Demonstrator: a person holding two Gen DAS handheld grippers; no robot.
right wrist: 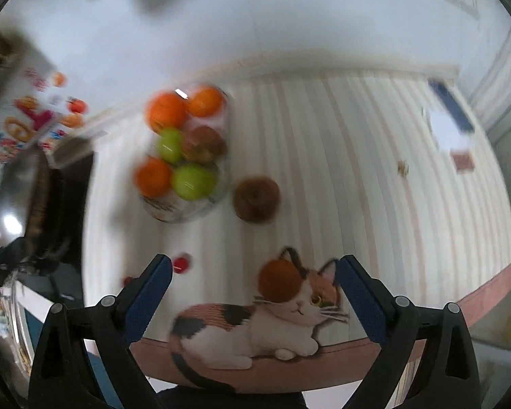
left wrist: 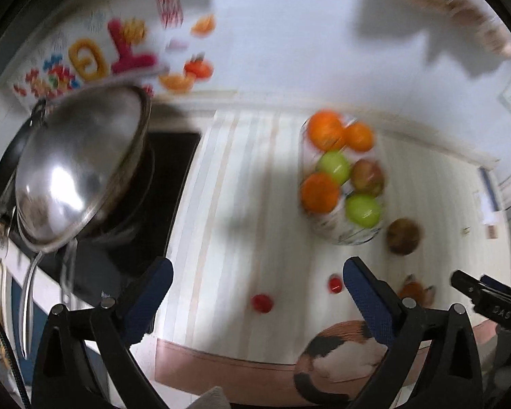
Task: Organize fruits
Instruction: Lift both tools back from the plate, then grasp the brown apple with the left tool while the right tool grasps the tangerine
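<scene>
A clear glass bowl on the striped tablecloth holds several fruits: oranges, green apples and a reddish apple. A brown round fruit lies on the cloth beside the bowl. Two small red fruits lie nearer me, and a brown-orange fruit sits on the cat picture. My left gripper is open and empty above the cloth. My right gripper is open and empty, with the brown-orange fruit between its fingers' line.
A steel pot lid over a black cooktop stands at the left. The cloth's cat print lies at the near table edge. A white wall with colourful stickers is behind. The views are motion-blurred.
</scene>
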